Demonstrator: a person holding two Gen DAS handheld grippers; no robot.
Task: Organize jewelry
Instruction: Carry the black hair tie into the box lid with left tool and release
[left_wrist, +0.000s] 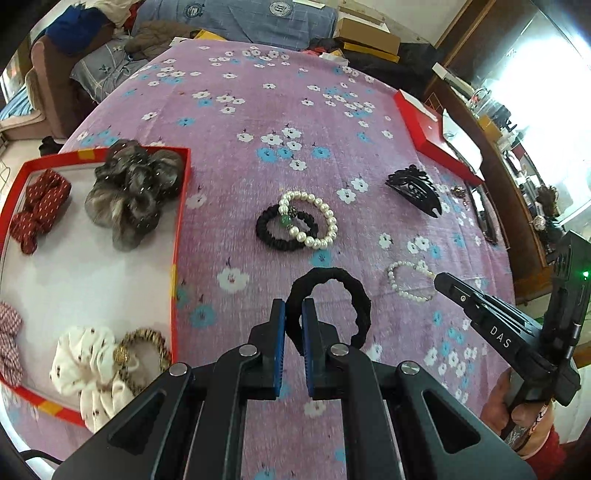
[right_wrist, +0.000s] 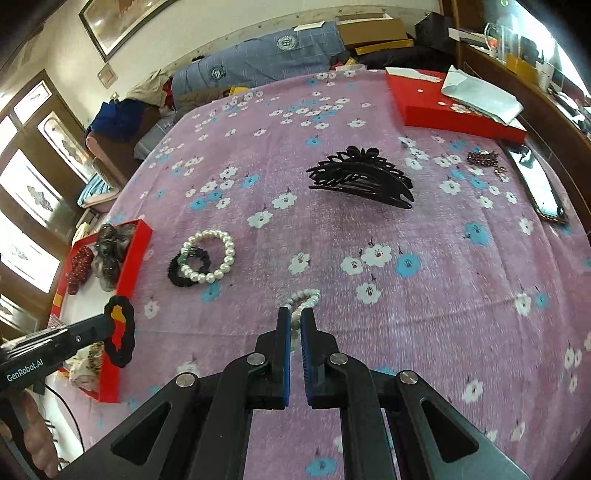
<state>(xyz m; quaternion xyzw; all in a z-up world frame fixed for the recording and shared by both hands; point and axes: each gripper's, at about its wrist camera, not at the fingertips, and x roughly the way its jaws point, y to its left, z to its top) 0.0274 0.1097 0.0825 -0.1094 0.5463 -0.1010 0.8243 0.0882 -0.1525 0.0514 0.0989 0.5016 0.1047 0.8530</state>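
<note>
My left gripper (left_wrist: 293, 314) is shut on a black hair tie (left_wrist: 354, 295) and holds it above the flowered cloth; the tie also shows in the right wrist view (right_wrist: 120, 328), in front of the red box. My right gripper (right_wrist: 294, 321) is shut on a small pearl bracelet (right_wrist: 304, 297) that lies on the cloth; in the left wrist view the bracelet (left_wrist: 406, 278) sits at that gripper's tip (left_wrist: 441, 280). A large pearl bracelet (left_wrist: 314, 218) overlaps a black scrunchie (left_wrist: 273, 229) mid-table. A black hair claw (right_wrist: 364, 177) lies further back.
An open red box (left_wrist: 183, 206) at the left holds several scrunchies. A red lid (right_wrist: 443, 107) with white paper sits at the far right. A dark beaded piece (right_wrist: 484, 158) and a phone (right_wrist: 539, 188) lie near the right edge.
</note>
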